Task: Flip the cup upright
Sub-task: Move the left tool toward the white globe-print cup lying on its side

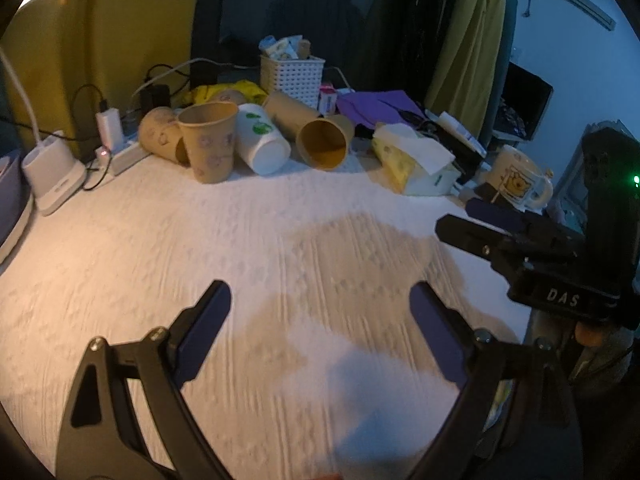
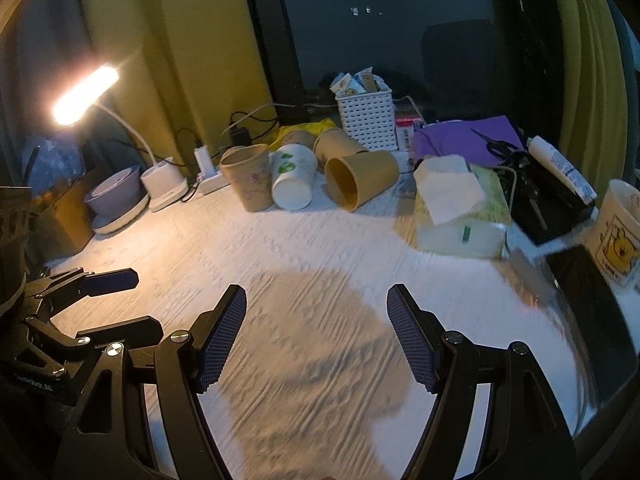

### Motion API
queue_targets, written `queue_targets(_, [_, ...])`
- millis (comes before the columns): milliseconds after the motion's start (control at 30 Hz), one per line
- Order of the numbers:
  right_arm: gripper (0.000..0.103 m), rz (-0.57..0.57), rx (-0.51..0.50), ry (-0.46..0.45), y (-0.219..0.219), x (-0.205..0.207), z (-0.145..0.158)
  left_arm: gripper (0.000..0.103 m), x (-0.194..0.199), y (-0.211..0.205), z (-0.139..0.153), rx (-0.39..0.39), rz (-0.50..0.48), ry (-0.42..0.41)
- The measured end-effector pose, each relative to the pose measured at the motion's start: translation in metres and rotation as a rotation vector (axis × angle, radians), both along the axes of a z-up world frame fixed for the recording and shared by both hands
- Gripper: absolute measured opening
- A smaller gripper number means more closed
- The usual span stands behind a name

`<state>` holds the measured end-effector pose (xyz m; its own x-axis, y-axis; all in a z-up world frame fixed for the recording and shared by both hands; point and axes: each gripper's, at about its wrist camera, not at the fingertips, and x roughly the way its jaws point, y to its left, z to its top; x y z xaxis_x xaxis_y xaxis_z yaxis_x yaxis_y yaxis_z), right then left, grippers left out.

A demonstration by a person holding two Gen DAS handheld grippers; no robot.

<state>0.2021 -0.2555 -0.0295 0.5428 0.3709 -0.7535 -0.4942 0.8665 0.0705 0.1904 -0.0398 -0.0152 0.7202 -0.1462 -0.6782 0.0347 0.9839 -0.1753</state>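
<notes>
Several paper cups stand or lie at the back of the white table (image 1: 200,248). One brown cup (image 1: 210,142) stands upright; it also shows in the right wrist view (image 2: 246,176). A white cup with green marks (image 1: 262,140) (image 2: 294,178) lies on its side. A plain brown cup (image 1: 324,142) (image 2: 360,180) lies on its side, mouth toward me. Another brown cup (image 1: 160,134) lies behind the upright one. My left gripper (image 1: 320,320) is open and empty above the table. My right gripper (image 2: 316,324) is open and empty, also seen at the right in the left wrist view (image 1: 480,220).
A tissue pack (image 1: 416,164) (image 2: 460,208) lies right of the cups. A white basket (image 1: 291,76) (image 2: 366,120), purple cloth (image 1: 376,106), a Pooh mug (image 1: 520,182) (image 2: 620,236), a power strip (image 1: 120,148), a lamp base (image 1: 52,176) and a lit lamp (image 2: 86,94) line the back and sides.
</notes>
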Motion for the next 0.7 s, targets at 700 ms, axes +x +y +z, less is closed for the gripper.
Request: queue_targets(700, [0.076,-0.013,-0.081,-0.083,0.014,0.098,-0.004,0.091,0.146,0.017,-0.009,0.010,0.030,0.029])
